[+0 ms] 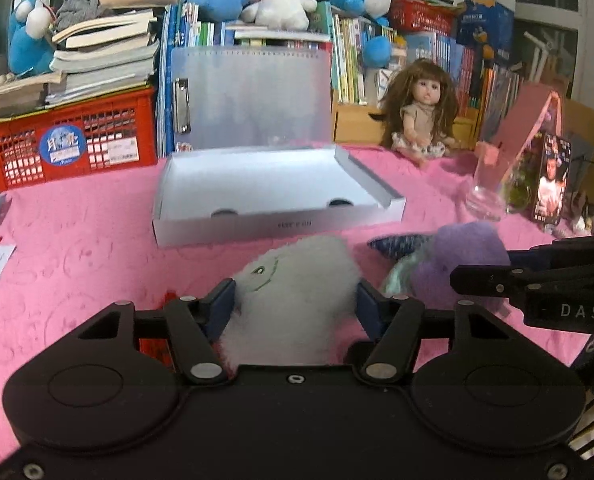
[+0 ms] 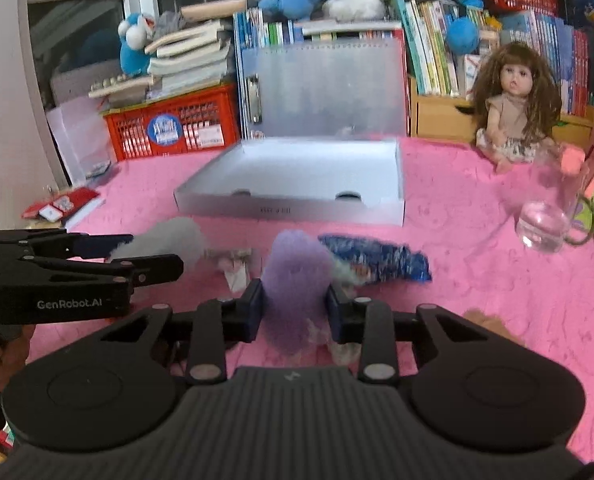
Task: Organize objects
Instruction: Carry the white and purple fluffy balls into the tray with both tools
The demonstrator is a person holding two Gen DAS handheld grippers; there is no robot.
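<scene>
Tongs grip both toys: left tongs (image 1: 295,304) clamp the white plush (image 1: 297,292), right tongs (image 2: 295,306) the purple plush (image 2: 295,280). Lift clear, then carry both over the white box (image 1: 257,226) rim.

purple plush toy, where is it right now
The purple plush toy sits low centre in the right wrist view, between the pads of the right hand-held gripper, in front of the white box, with a blue patterned pouch at its right.
</scene>
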